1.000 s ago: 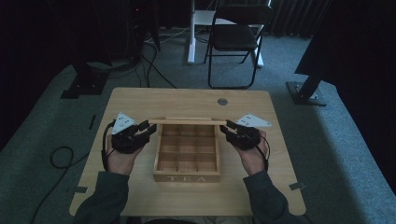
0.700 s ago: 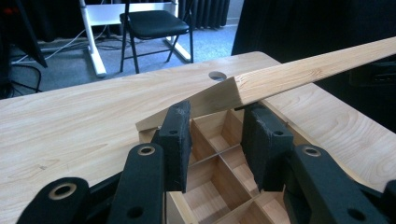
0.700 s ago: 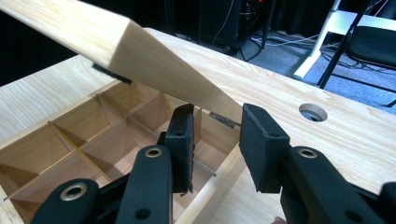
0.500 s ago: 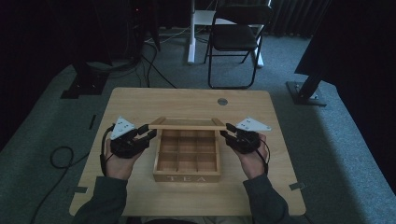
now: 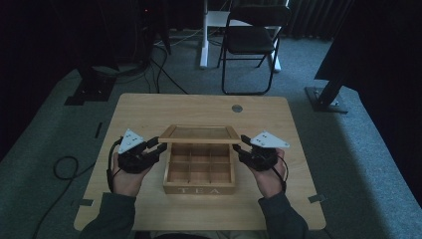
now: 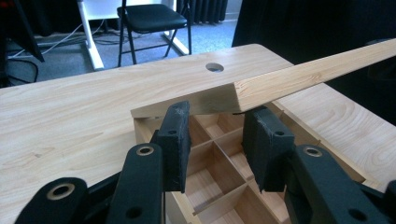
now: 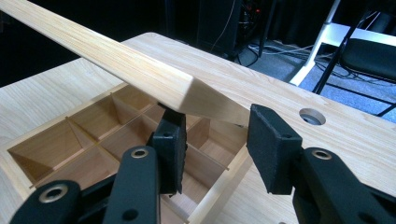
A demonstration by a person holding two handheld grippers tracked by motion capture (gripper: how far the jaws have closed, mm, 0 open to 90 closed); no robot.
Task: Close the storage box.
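A wooden tea box (image 5: 199, 189) with several empty compartments sits mid-table, "TEA" on its front wall. Its framed lid (image 5: 199, 140) hangs partly raised over the back row, hinged at the rear. My left gripper (image 5: 160, 148) is at the lid's left front corner and my right gripper (image 5: 239, 144) at its right front corner. In the left gripper view the lid (image 6: 303, 77) crosses just above the left gripper (image 6: 217, 116), whose pads stand apart. The right gripper (image 7: 215, 121) sits the same way under the lid (image 7: 116, 60). Both pairs of jaws have just been opening; neither presses the lid.
The light wooden table (image 5: 149, 109) has a round cable hole (image 5: 237, 108) behind the box. Beyond it stand a black folding chair (image 5: 251, 40) and a white post (image 5: 204, 35). Cables lie on the grey carpet at the left (image 5: 64, 167).
Both grippers' jaws have spread apart at the lid's corners. The lid now shows more of its frame, its free edge nearer me. The hands have hardly moved.
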